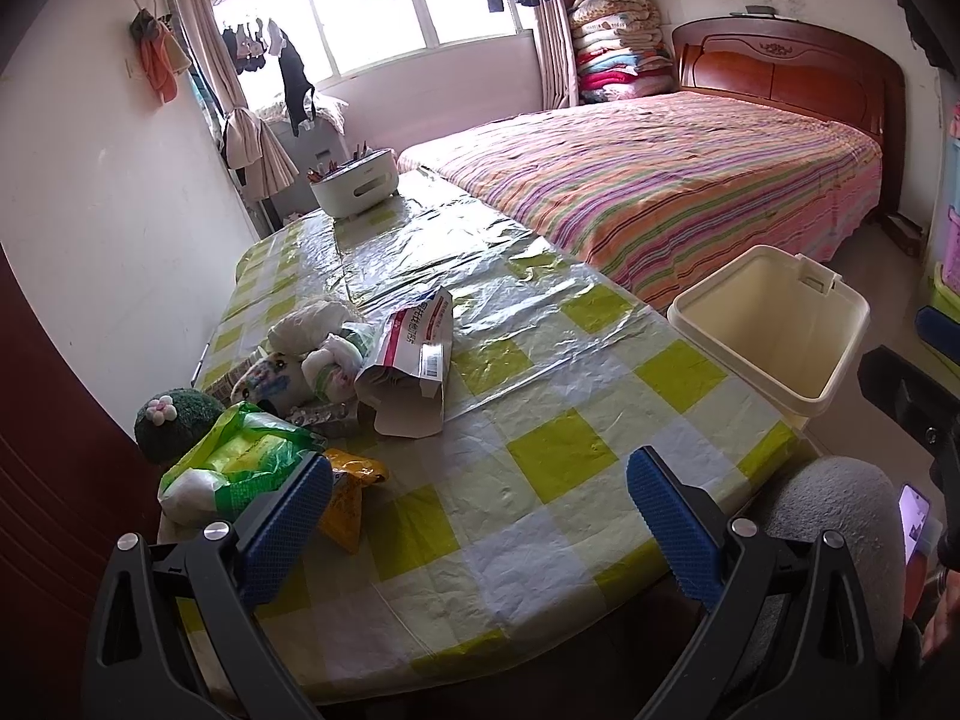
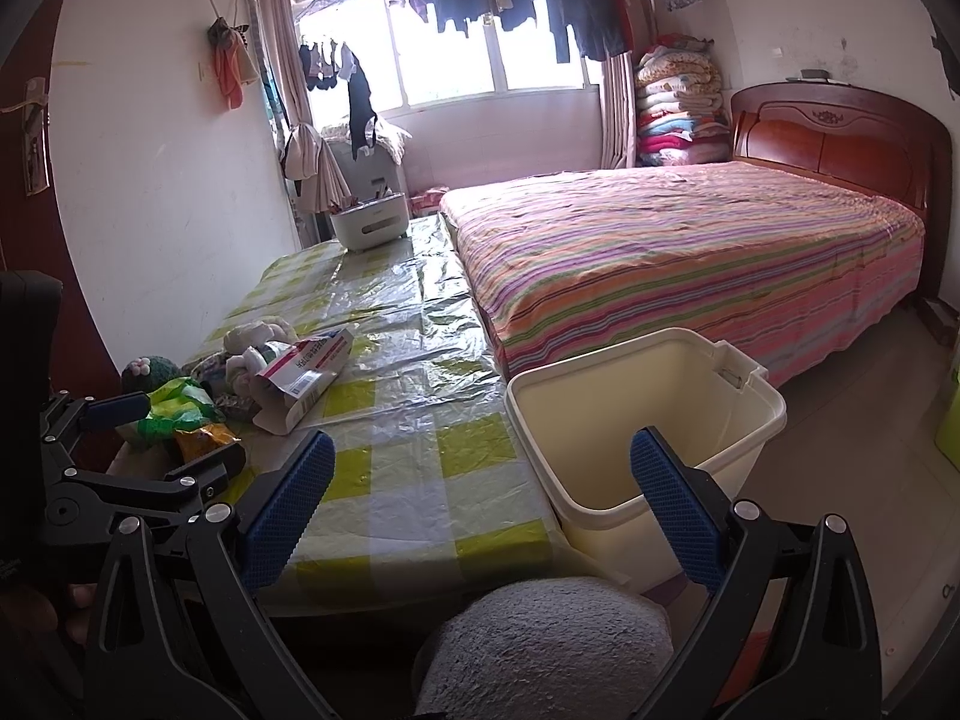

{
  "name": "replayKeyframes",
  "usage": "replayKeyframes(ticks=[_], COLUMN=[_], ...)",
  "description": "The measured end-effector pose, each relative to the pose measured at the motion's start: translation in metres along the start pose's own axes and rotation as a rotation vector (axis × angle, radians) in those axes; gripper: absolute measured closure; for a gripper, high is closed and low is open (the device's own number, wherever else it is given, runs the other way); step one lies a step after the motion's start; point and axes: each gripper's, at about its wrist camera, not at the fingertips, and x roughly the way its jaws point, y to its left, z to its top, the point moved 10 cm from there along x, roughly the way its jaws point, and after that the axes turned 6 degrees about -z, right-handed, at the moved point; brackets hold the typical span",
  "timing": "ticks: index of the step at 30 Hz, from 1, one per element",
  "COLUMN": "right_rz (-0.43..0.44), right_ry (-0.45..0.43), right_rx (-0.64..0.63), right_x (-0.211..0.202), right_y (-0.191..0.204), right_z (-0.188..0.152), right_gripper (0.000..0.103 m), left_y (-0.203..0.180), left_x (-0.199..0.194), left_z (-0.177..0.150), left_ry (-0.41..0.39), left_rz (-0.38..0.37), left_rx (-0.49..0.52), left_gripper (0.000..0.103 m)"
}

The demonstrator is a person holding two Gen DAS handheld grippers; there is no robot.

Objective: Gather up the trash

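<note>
Meanwhile the cream bin (image 2: 645, 420) is standing empty beside the table (image 1: 540, 450); the trash pile (image 1: 336, 360) is lying on it. Left gripper (image 1: 480, 534) and right gripper (image 2: 483, 510) are gaping wide, holding nothing.

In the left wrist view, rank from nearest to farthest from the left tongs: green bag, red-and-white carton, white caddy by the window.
From the left tongs:
1. Green bag, beside the left finger.
2. Red-and-white carton, mid-table, left.
3. White caddy, table's far end.

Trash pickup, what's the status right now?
Left gripper and right gripper open, empty. Trash pile untouched on table. Bin empty beside it. Path clear.
</note>
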Motion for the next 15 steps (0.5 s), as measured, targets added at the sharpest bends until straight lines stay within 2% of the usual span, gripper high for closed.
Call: replayKeyframes(ticks=[15], right_rz=[0.013], right_ry=[-0.008], right_rx=[-0.012], right_x=[0.0012], right_y=[0.0034], right_z=[0.0024], right_gripper=[0.006], left_y=[0.0045], left_x=[-0.0006], left_z=[-0.0003], left_ry=[0.001], left_rz=[0.005], left_rx=[-0.011], left_gripper=[0.007])
